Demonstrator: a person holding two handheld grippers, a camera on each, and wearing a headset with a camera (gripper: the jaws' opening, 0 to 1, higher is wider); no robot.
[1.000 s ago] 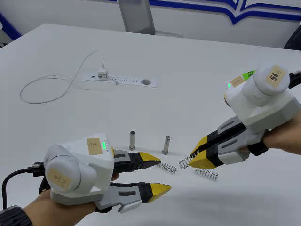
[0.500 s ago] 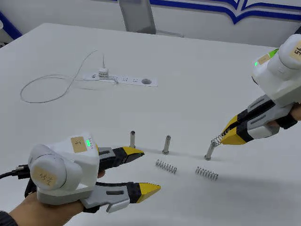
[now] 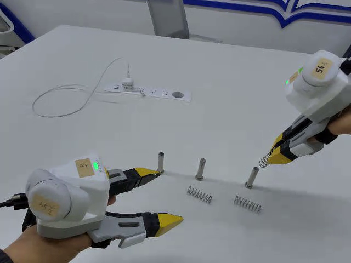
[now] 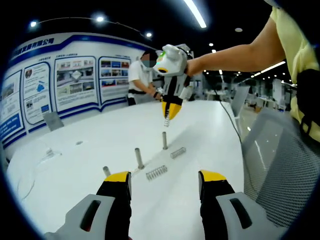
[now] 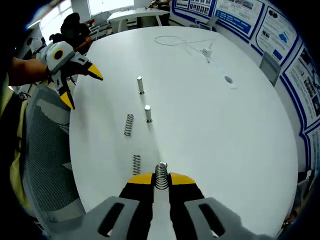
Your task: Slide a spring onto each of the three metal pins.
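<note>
1. White laminate worktop (image 3: 230, 109) carried three short, upright metal pins in a row: the left pin (image 3: 160, 163), the middle pin (image 3: 201, 169) and the right pin (image 3: 252, 177), all three bare.
2. Two small coiled steel springs lay flat on the worktop just in front of that row. The first loose spring (image 3: 199, 194) was near the middle pin and the second loose spring (image 3: 247, 204) near the right pin, and neither touched a pin.
3. The right gripper (image 3: 272, 159), white-bodied with black and yellow jaws, had its jaws pressed together on a third coil, the held spring (image 3: 265, 161), which stuck out past the tips.
4. The held spring hung in the air just above the right pin and a little to its right. In the left gripper view a clear gap showed between the coil's lower end and the pin's top.
5. The left gripper (image 3: 166, 195) hovered low at the near left of the row. Its jaws were spread wide with nothing between them, and one yellow tip was close beside the left pin.
6. Farther back lay a white power strip (image 3: 156, 93) with a thin white cable (image 3: 66, 101) looping off to the left.
</note>
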